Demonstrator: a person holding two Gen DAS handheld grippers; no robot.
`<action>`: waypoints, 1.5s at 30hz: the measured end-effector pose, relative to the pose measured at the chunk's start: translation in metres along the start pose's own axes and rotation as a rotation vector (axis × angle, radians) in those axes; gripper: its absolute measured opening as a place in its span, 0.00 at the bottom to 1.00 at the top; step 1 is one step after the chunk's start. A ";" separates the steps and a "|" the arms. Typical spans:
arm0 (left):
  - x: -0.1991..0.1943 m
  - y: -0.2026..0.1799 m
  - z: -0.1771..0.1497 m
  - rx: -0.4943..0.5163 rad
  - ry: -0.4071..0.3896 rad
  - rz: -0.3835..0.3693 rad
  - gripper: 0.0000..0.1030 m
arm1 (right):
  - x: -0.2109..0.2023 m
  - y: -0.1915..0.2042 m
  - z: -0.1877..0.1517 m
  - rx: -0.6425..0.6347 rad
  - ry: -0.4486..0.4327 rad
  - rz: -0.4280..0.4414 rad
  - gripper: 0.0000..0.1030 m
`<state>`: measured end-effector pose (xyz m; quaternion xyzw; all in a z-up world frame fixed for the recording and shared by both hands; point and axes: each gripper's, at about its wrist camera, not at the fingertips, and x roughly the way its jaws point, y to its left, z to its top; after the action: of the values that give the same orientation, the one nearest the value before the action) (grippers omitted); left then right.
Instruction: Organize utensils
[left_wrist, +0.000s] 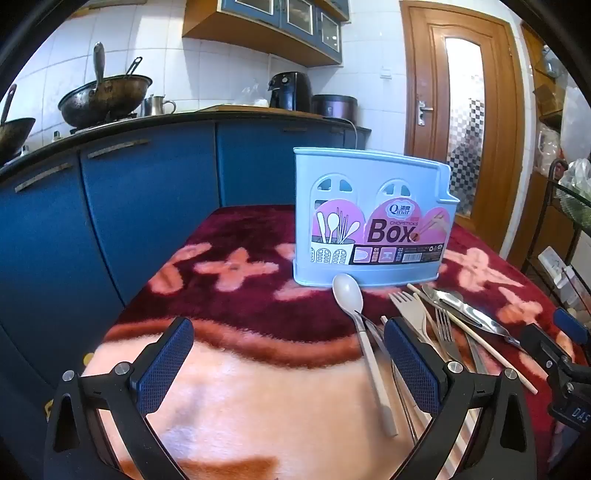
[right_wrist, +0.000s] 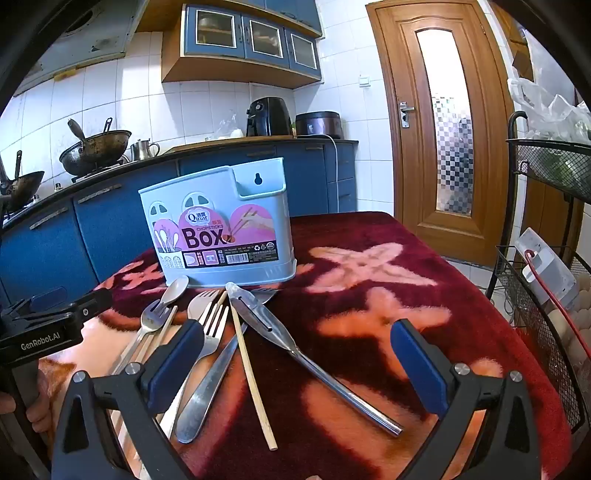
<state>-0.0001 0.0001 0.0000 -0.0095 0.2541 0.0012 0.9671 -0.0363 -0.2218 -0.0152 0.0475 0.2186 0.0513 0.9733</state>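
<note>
On the table: utensils (right_wrist: 221, 332) piled just in front of the box (right_wrist: 218, 225)
Tools: left tool (left_wrist: 288, 354) and right tool (right_wrist: 299, 354) both spread wide, empty
Tip: grab one handle, drop it upright

The pale blue utensil box (left_wrist: 369, 218) carries a pink label on its front. In large dark letters it reads "Box", with "CHOPSTICKS" in small capitals just above and the brand "Qinar" in a white oval at the top, beside characters too small to make out. Along the label's lower strip stand the numbers "01" and "02", a barcode and a row of small symbols, among them a recycling triangle; the fine print there is unreadable. In the right wrist view, the left gripper (right_wrist: 55, 317) bears "GenRobot.AI" in white on its black body. In the left wrist view, the right gripper (left_wrist: 561, 354) shows the white letters "DAS", cut off at the frame's edge.
</note>
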 end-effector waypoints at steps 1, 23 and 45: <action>0.000 0.000 0.000 -0.002 0.000 -0.001 0.99 | 0.000 0.000 0.000 0.000 -0.001 0.000 1.00; -0.003 -0.001 0.001 0.004 -0.006 0.006 0.99 | 0.000 0.000 0.000 -0.002 -0.002 -0.001 1.00; -0.004 -0.002 0.001 0.004 -0.009 0.005 0.99 | 0.000 0.000 0.000 -0.001 -0.002 -0.001 1.00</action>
<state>-0.0030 -0.0019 0.0026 -0.0070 0.2500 0.0033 0.9682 -0.0363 -0.2220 -0.0154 0.0469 0.2179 0.0511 0.9735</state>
